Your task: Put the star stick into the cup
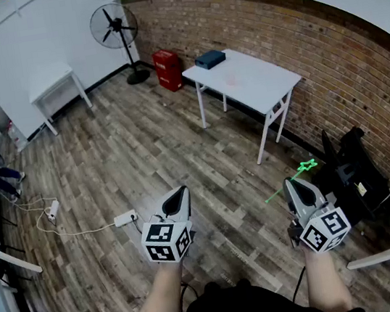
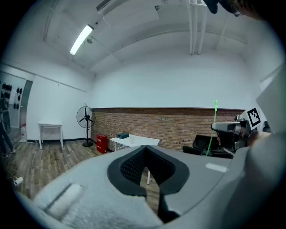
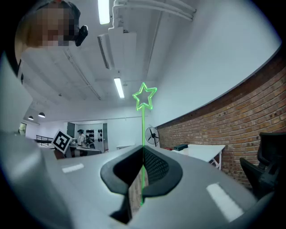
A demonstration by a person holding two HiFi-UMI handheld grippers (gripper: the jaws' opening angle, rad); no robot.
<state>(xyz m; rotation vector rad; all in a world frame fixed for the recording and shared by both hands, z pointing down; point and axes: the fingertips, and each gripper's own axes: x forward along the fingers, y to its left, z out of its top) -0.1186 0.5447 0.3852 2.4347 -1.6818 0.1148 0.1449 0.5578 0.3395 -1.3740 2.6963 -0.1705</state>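
Head view sets the white counter (image 1: 264, 85) well apart from the person, across the wooden floor (image 1: 145, 167). The step in hand is probably carrying the star stick (image 1: 278, 192) over there. A faint pale shape beside the blue box (image 1: 210, 59) may be the cup (image 1: 230, 78), though it is too small to be sure. To do this well, walk close first, keep the grip firm low on the thin shaft, then turn the stick tail-down above the rim before letting go. The right claw (image 3: 143, 167) is clenched on the green shaft, with the star standing upright above it. The left claw (image 2: 146, 167) is pressed closed with nothing in it.
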